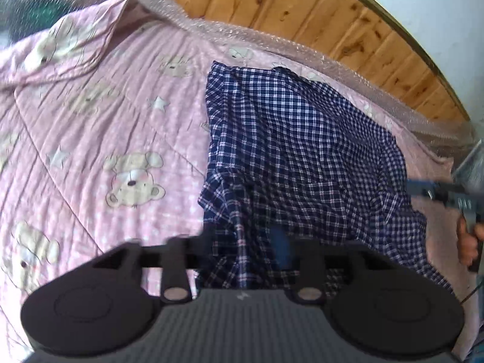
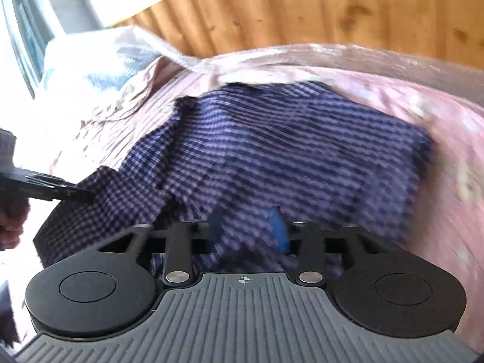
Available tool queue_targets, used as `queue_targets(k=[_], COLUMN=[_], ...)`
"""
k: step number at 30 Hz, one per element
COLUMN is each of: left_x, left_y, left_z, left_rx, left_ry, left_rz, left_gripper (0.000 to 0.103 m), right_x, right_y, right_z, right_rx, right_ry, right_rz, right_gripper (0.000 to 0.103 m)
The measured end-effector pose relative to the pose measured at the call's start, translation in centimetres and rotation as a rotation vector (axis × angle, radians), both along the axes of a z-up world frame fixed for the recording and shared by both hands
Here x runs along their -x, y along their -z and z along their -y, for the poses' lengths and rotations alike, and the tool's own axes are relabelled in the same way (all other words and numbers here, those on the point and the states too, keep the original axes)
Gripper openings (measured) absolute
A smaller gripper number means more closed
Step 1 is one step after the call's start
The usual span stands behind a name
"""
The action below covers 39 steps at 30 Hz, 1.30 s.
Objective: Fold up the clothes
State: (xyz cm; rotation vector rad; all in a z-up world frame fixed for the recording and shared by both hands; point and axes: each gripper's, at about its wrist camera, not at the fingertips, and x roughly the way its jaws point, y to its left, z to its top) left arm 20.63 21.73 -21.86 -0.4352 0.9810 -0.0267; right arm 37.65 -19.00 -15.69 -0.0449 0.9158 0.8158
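Observation:
A navy and white checked shirt (image 1: 302, 139) lies spread on a pink bear-print quilt (image 1: 99, 127). My left gripper (image 1: 245, 242) is shut on the shirt's near edge, cloth bunched between its blue pads. The right gripper also shows in the left wrist view (image 1: 423, 190), at the shirt's right edge, held by a hand. In the right wrist view the shirt (image 2: 302, 157) is blurred; my right gripper (image 2: 248, 233) is shut on its near edge. The left gripper appears there (image 2: 60, 192) at the shirt's left corner.
A wooden headboard (image 1: 302, 9) runs behind the quilt, with bubble wrap (image 1: 242, 34) along the bed's far edge. A window (image 2: 21, 30) is at the far left in the right wrist view. Folded quilt corner (image 1: 75, 39) at the upper left.

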Motion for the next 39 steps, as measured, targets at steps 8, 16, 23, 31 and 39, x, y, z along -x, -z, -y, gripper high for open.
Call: queue_targets(k=[8, 16, 23, 31, 39], left_x=[-1.2, -2.6, 0.2, 3.0, 1.3], left_y=[0.0, 2.1, -2.8, -3.2, -2.7], left_z=[2.4, 1.3, 0.4, 4.0, 2.8], left_rx=[-0.007, -0.093, -0.168, -0.095, -0.07], left_ry=[0.11, 0.136, -0.025, 0.044, 0.133], left_rz=[0.032, -0.042, 0.056, 0.056, -0.017], left_gripper=[0.002, 0.004, 0.053, 0.053, 0.062], right_x=[5.3, 6.5, 7.4, 6.8, 0.8], right_y=[3.7, 4.3, -0.4, -1.9, 0.4], right_z=[8.8, 7.7, 7.6, -3.4, -5.8], right_rx=[0.007, 0.088, 0.163, 0.119, 0.098], right_ry=[0.233, 0.266, 0.311, -0.091, -0.148], right_rz=[-0.21, -0.091, 0.027, 0.001, -0.118], right_gripper=[0.047, 0.003, 0.015, 0.015, 0.034])
